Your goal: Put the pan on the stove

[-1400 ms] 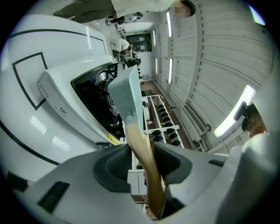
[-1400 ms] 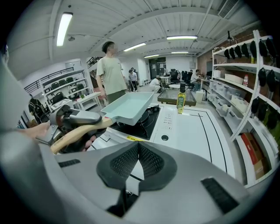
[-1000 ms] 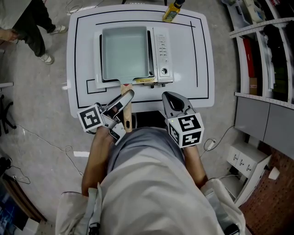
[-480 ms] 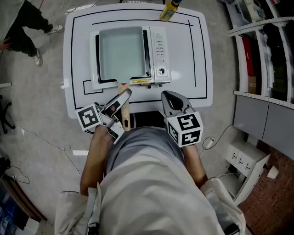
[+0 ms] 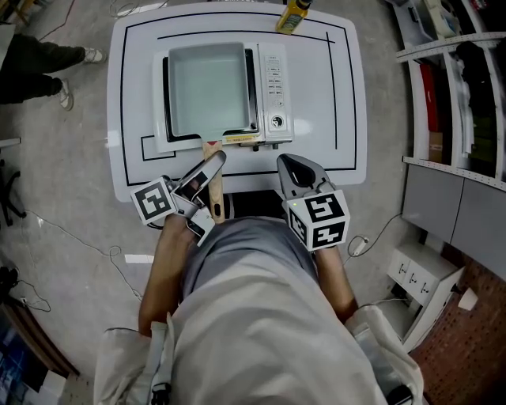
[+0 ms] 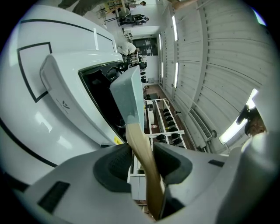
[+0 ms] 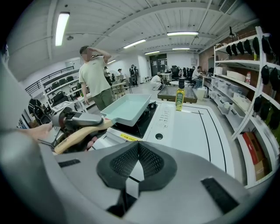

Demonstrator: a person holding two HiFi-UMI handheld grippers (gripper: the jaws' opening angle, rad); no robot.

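Just one pan [image 5: 209, 87], one stove [image 5: 273, 79] — left tool [image 5: 210, 164] clamped on its handle [image 5: 215, 194], right tool [image 5: 294, 169] together.

Pan [image 5: 208, 85] pale teal, handle [image 6: 142, 148] tan; stove [image 5: 275, 79] white; table [image 5: 312, 95] white, black lines.

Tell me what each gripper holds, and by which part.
The left gripper clamps the pan by its wooden handle; the right gripper is shut, holding nothing.

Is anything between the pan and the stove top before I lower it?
Nothing visible. The pan, held by its handle in the left gripper, hangs over the stove; the cooktop showing beneath looks bare. The yellow bottle stands off at the table edge.
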